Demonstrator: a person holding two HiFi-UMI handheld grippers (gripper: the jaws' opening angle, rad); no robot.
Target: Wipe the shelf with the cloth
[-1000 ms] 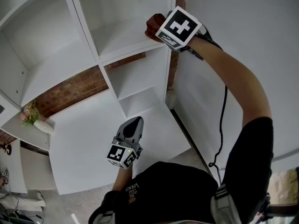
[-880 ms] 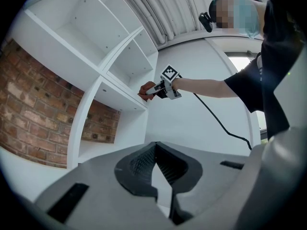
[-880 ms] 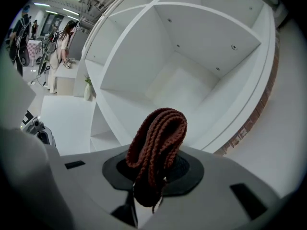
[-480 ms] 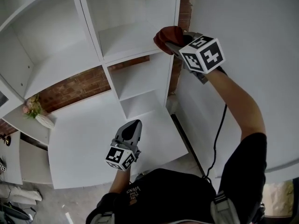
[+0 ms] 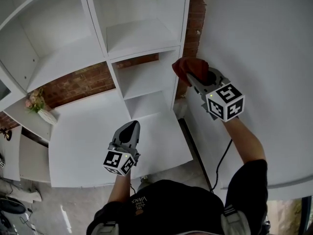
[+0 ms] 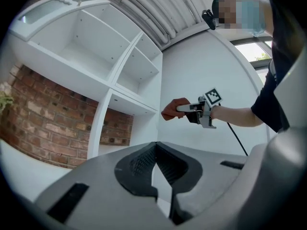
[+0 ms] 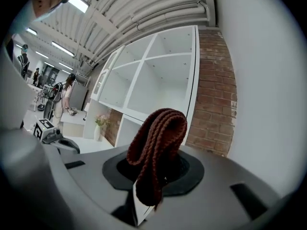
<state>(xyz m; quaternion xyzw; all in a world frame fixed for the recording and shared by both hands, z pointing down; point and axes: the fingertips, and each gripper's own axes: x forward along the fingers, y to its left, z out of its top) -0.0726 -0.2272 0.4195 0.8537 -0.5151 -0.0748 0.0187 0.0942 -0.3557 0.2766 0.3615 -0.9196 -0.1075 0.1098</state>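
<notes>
The dark red knitted cloth (image 5: 187, 66) is bunched in my right gripper (image 5: 193, 78), which is shut on it and held in the air just right of the white shelf unit (image 5: 137, 35), level with its middle compartments. In the right gripper view the cloth (image 7: 160, 133) folds up over the shut jaws, with the shelf unit (image 7: 148, 80) behind. My left gripper (image 5: 132, 126) hovers low over the white counter (image 5: 88, 136), shut on nothing. Its own view shows the jaws pressed together (image 6: 156, 150), and the cloth (image 6: 172, 110) in the right gripper (image 6: 184, 109) apart from the shelf (image 6: 129, 80).
A brick wall (image 5: 78, 87) shows behind the shelf's open back. A vase of flowers (image 5: 38, 112) stands on the counter's far left. A plain white wall (image 5: 254, 33) rises to the right. A black cable (image 5: 222, 155) hangs from my right arm.
My right gripper has carried the cloth off the upper shelf board, down and to the right, away from the unit. The left gripper has drifted slightly left.
</notes>
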